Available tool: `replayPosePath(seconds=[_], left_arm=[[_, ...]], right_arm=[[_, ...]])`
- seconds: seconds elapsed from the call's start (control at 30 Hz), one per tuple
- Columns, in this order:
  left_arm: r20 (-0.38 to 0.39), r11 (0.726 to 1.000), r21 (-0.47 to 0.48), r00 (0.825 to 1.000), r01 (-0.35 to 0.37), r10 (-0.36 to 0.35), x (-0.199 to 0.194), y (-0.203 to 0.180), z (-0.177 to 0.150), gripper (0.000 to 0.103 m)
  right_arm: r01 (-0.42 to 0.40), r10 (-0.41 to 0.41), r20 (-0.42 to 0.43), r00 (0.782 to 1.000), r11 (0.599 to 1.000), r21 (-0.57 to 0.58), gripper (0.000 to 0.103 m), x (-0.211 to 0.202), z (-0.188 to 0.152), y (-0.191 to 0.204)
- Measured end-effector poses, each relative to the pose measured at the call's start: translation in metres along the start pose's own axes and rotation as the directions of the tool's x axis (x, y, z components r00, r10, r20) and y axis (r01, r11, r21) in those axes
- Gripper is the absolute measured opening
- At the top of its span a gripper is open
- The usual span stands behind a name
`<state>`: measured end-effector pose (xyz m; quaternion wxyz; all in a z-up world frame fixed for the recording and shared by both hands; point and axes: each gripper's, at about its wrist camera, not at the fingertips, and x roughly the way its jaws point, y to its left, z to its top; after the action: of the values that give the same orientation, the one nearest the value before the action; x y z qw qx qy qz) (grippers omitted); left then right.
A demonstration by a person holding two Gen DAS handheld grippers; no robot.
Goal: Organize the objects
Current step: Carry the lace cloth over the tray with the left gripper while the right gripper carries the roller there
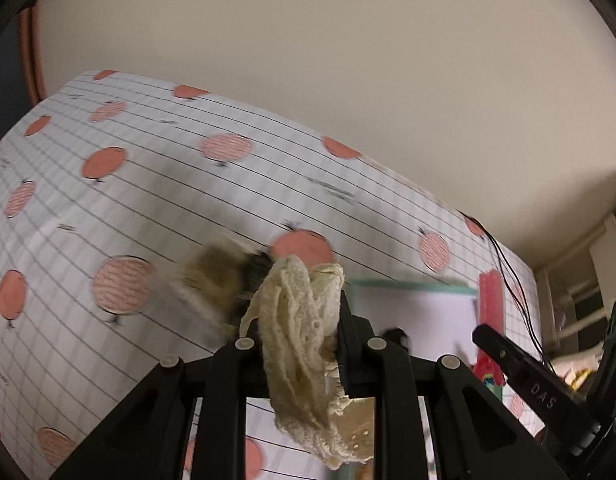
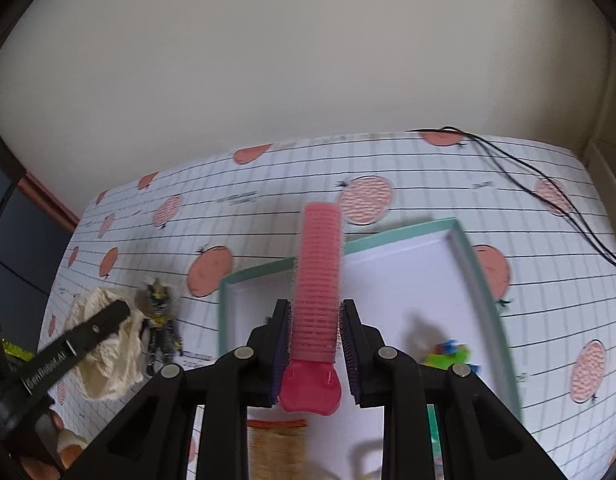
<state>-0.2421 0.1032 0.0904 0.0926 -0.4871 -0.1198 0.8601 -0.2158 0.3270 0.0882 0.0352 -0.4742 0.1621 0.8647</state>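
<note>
— Item one?

— Left gripper [image 1: 298,344], jaws closed on a cream lace cloth [image 1: 304,340]; the cloth hung bunched and trailing below the fingers, above the left part of the desk [image 1: 108,200]. Just beyond it, a small dark-and-yellow toy figure [image 2: 160,324] lay on the patterned desk cover, near the cloth — touching or not, I could not tell.

— Item two?

— Right gripper [image 2: 313,332], jaws clamped on a pink hair roller [image 2: 317,280], held by its lower half, the clip end toward the camera. It stood over the shallow teal-rimmed box [image 2: 467,256], which already held a small bright green-and-blue thing [image 2: 447,354], too blurred to name.

— Hazards noted?

— Three, as judgement. The loose tail of the cloth might drag across the figure and shift it, or snag on the box rim. The roller's bristly surface might cling to the gripper pads at release and fall outside the box. A black cable [image 2: 527,168] crossed the far right of the desk; a wide swing could catch it.
</note>
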Motion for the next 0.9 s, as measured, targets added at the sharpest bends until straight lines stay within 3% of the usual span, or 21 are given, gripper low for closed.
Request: replayPosePath(seconds=[0.43, 0.9], left_arm=[[-0.114, 0.99, 0.09, 0.989, 0.105, -0.095, 0.034, -0.069, -0.033, 0.023], [-0.185, 0.98, 0.172, 0.98, 0.104, -0.071, 0.054, -0.106, -0.061, 0.024]], right_arm=[[0.026, -0.025, -0.014, 1.0, 0.999, 0.027, 0.026, -0.007, -0.002, -0.036], [0.042, -0.039, -0.083, 0.996, 0.998, 0.04, 0.027, 0.018, -0.012, -0.045]])
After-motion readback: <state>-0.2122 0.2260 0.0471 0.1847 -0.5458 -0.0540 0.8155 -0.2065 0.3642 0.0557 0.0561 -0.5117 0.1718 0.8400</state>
